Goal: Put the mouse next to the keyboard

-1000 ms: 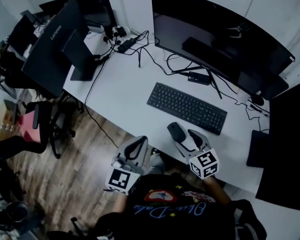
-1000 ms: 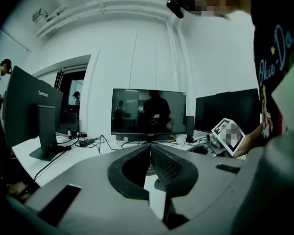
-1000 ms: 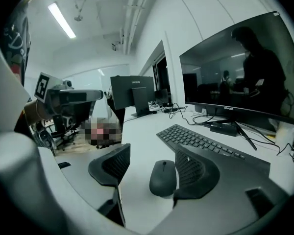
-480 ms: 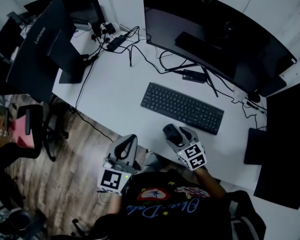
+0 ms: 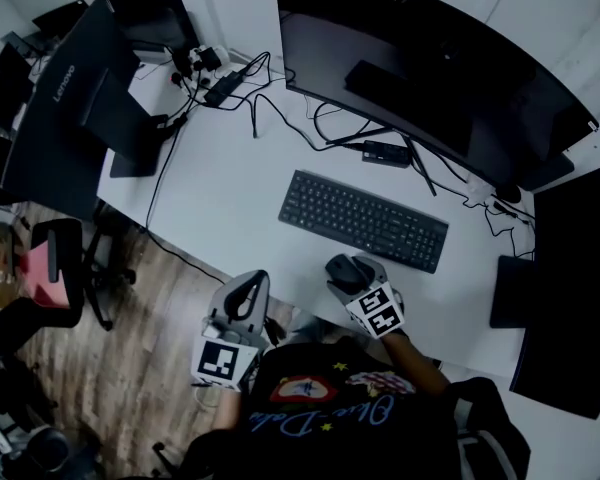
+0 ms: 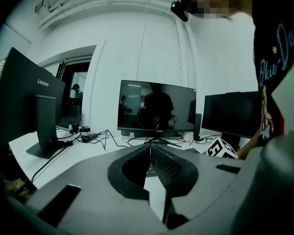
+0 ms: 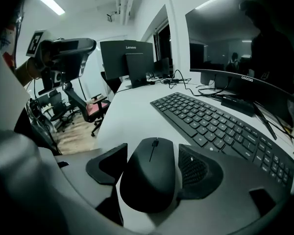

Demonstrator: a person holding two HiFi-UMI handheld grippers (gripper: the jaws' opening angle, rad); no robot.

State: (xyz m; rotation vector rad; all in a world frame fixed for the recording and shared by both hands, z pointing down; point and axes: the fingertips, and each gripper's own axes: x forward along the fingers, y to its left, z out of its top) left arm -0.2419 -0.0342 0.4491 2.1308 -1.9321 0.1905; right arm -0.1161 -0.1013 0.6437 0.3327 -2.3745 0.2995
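A black mouse (image 7: pixel 149 173) lies on the white desk (image 5: pixel 230 188), just in front of the black keyboard (image 5: pixel 363 220) and near its right half. My right gripper (image 7: pixel 152 159) straddles the mouse; its jaws are opening, and a narrow gap shows between the right pad (image 7: pixel 196 168) and the mouse's side. In the head view the mouse (image 5: pixel 342 271) and right gripper (image 5: pixel 352 274) sit close to the desk's near edge. My left gripper (image 5: pixel 245 286) hangs off the desk's front edge, over the floor. Its jaws meet with nothing between them (image 6: pixel 149 153).
A wide curved monitor (image 5: pixel 430 78) stands behind the keyboard (image 7: pixel 220 126), with cables and a small black box (image 5: pixel 385 153) under it. A Lenovo monitor (image 5: pixel 60 108) is at the far left and another dark screen (image 5: pixel 570 288) at the right. An office chair (image 5: pixel 65 258) stands on the wooden floor.
The right gripper's marker cube has drawn in closer behind the mouse, and the mouse stays on the desk by the keyboard. The left gripper holds its place off the desk edge.
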